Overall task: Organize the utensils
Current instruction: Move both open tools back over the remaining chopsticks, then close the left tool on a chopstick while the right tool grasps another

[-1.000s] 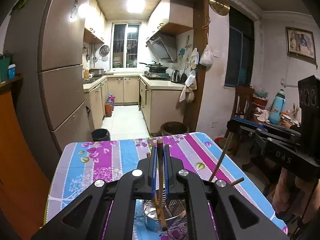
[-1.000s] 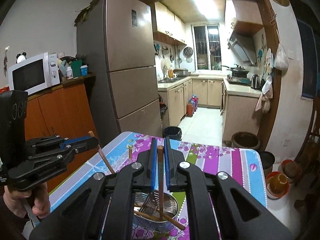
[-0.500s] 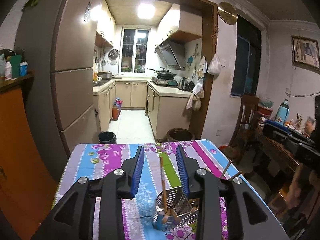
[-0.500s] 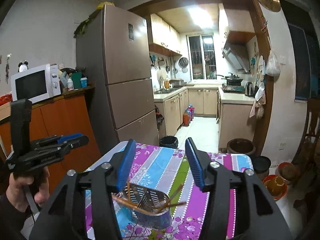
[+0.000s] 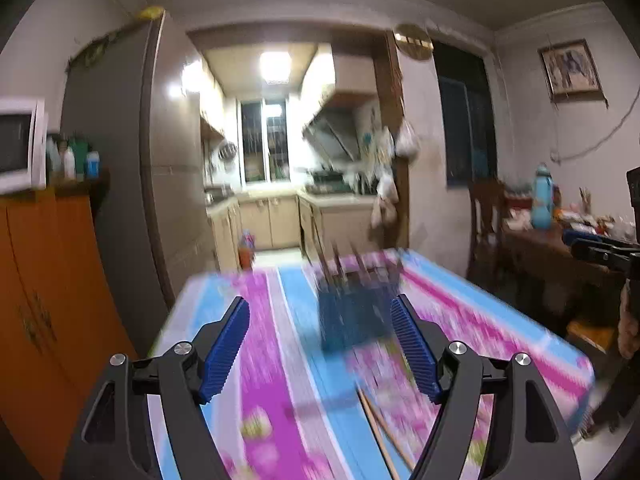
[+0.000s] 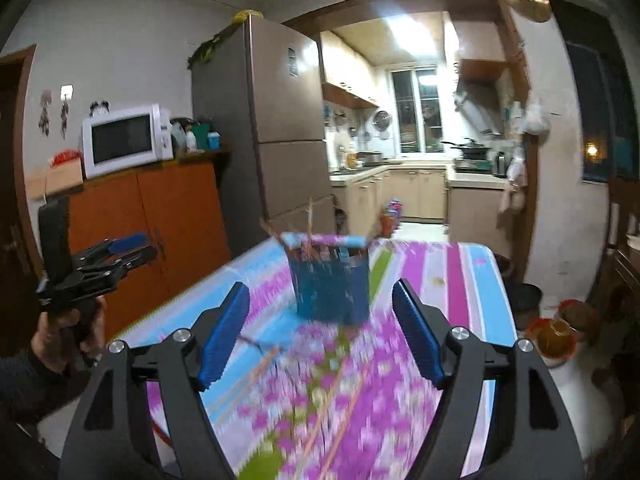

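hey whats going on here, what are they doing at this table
A person holds a two-finger gripper in each hand and is sorting chopsticks into a utensil holder on the flowered tablecloth. Right now neither hand carries anything: the left gripper and the right gripper both have their fingers spread wide and empty, above the table. Several chopsticks already stand in the holder, and a few loose chopsticks lie on the cloth nearer the cameras. Both views are blurred by motion.

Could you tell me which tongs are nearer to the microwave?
Left. The left tongs hang beside the orange cabinet under the microwave; the right tongs sit over the table, farther away.
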`<move>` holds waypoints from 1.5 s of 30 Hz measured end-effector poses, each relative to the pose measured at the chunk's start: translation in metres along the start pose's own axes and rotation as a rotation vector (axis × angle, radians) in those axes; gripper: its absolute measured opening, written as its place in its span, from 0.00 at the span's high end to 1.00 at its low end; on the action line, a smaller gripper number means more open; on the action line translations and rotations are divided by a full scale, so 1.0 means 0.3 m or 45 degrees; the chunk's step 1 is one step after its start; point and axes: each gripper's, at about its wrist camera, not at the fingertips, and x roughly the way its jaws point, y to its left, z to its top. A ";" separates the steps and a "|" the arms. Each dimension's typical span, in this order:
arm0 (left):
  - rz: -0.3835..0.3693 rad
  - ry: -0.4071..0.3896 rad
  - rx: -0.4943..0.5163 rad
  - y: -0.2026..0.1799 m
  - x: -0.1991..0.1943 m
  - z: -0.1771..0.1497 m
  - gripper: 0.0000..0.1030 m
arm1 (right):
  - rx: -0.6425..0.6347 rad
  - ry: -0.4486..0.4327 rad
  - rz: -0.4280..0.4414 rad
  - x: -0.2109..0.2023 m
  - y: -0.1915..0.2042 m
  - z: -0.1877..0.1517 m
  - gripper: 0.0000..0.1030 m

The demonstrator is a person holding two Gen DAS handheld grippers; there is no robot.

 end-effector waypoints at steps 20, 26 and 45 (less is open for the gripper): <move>-0.094 0.241 -0.004 -0.188 -0.029 -0.601 0.51 | -0.032 0.247 -0.134 0.112 0.164 -0.612 0.83; -0.101 0.234 0.016 -0.203 -0.006 -0.617 0.61 | -0.047 0.254 -0.178 0.134 0.154 -0.646 0.87; -0.083 0.182 0.052 -0.270 0.026 -0.652 0.77 | -0.018 0.179 -0.205 0.129 0.157 -0.661 0.88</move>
